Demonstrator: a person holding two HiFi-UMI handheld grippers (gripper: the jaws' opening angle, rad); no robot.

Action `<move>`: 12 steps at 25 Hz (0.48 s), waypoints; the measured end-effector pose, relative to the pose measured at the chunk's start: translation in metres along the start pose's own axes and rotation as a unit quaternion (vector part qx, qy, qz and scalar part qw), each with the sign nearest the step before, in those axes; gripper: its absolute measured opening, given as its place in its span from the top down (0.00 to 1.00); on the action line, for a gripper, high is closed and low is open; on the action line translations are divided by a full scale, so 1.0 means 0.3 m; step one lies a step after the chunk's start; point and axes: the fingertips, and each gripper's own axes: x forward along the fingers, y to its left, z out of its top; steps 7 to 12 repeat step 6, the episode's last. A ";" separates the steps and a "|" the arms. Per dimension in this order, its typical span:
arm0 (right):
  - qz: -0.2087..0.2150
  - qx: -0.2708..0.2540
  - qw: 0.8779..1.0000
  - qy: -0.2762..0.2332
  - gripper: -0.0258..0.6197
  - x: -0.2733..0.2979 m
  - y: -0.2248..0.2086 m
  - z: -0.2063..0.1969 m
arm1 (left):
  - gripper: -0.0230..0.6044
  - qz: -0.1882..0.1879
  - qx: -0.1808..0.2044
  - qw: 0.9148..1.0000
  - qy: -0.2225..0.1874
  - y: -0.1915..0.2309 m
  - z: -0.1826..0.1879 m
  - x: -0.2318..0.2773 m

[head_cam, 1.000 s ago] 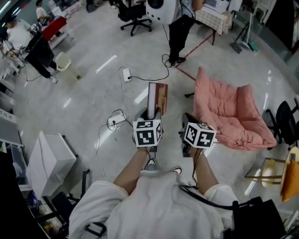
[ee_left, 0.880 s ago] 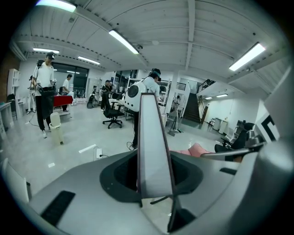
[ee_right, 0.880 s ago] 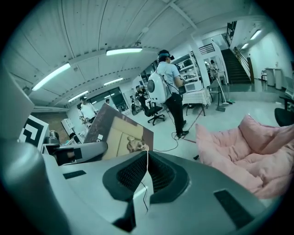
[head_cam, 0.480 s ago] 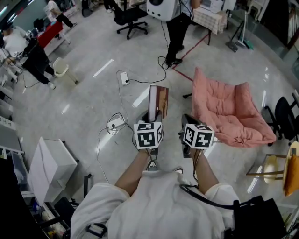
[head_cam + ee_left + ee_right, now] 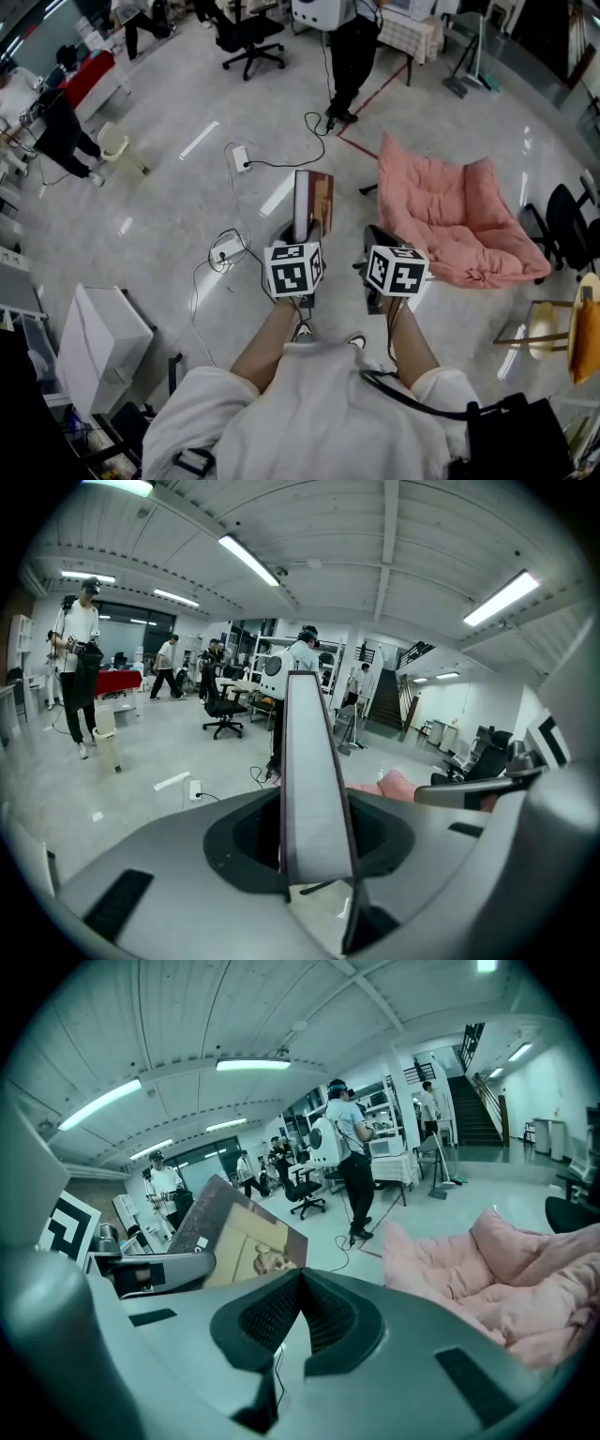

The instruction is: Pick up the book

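Observation:
The book [image 5: 313, 201] is a brown-covered volume held upright above the floor, its page edge facing me. My left gripper [image 5: 308, 230] is shut on its lower end. In the left gripper view the book [image 5: 314, 780] rises straight up from between the jaws of the left gripper [image 5: 315, 860]. My right gripper [image 5: 376, 241] hangs just right of the book, apart from it and shut with nothing in it. Seen from the right gripper view, its jaws meet at the right gripper [image 5: 300, 1281], and the book's cover [image 5: 242, 1241] shows at the left.
A pink cushioned lounge chair [image 5: 452, 223] lies to the right. A power strip [image 5: 240, 157] and cables trail over the floor ahead. A white box [image 5: 97, 336] stands at the left. A person [image 5: 351, 52] stands ahead, beside an office chair [image 5: 246, 33].
The head view has drifted a little over the floor. The book and both grippers keep their places and their states.

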 end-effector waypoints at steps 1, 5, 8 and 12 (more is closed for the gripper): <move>-0.001 0.000 1.000 -0.001 0.91 -0.002 -0.003 0.001 | 0.73 0.000 0.000 1.000 0.000 0.000 0.000 0.001; -0.004 0.000 1.000 -0.001 0.92 -0.011 -0.004 -0.007 | 0.73 0.000 -0.001 1.000 -0.001 -0.001 -0.002 -0.005; -0.005 0.001 1.000 0.000 0.91 -0.013 -0.003 -0.011 | 0.73 0.000 -0.002 1.000 -0.001 -0.001 -0.002 -0.007; -0.005 0.001 1.000 0.000 0.91 -0.013 -0.003 -0.011 | 0.73 0.000 -0.002 1.000 -0.001 -0.001 -0.002 -0.007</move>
